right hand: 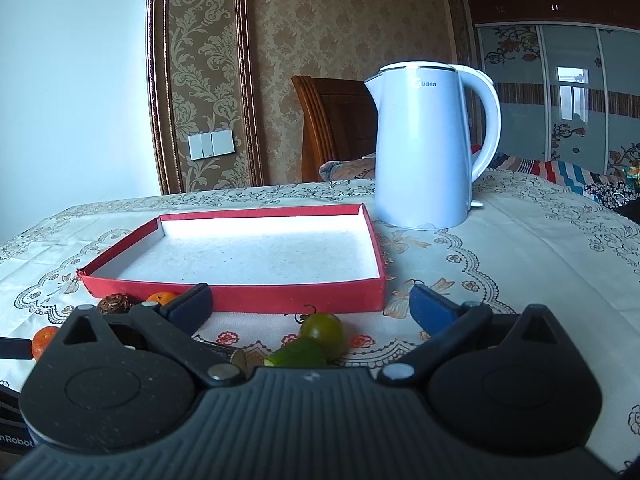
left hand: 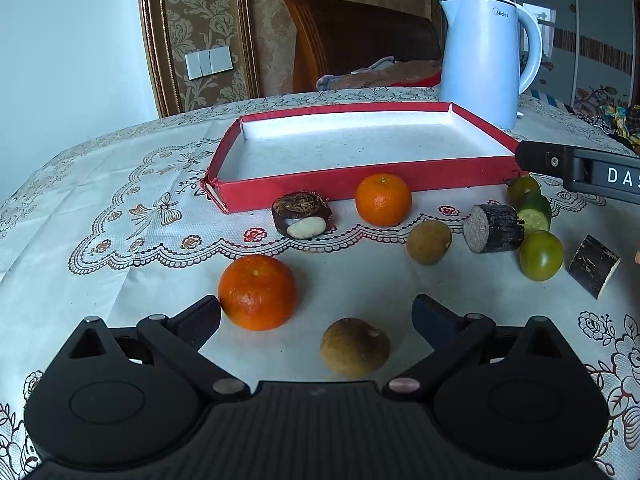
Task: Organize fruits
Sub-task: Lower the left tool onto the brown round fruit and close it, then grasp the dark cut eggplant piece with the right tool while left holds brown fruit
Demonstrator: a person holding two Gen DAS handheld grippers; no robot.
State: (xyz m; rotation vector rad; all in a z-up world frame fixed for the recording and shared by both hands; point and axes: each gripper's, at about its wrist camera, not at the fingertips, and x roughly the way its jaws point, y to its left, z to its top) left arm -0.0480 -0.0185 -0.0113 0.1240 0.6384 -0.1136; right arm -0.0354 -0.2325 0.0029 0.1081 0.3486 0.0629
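A shallow red tray [left hand: 320,184] with a white floor sits empty on the table; it also shows in the right wrist view [right hand: 240,295]. In front of it lie two oranges [left hand: 258,293] [left hand: 383,199], two brown round fruits [left hand: 355,346] [left hand: 429,241], green tomatoes [left hand: 541,255], a cucumber piece [left hand: 534,211], a peeled water chestnut [left hand: 302,214] and dark sugarcane pieces [left hand: 494,228]. My left gripper [left hand: 316,316] is open, its left finger beside the near orange. My right gripper [right hand: 310,300] is open above a green tomato [right hand: 323,330] and the cucumber piece [right hand: 296,356]; its body also shows in the left wrist view [left hand: 580,168].
A pale blue electric kettle [left hand: 486,56] stands behind the tray's right corner, also in the right wrist view [right hand: 428,144]. A wooden chair [left hand: 360,40] stands beyond the table. The patterned tablecloth [left hand: 100,200] covers the table.
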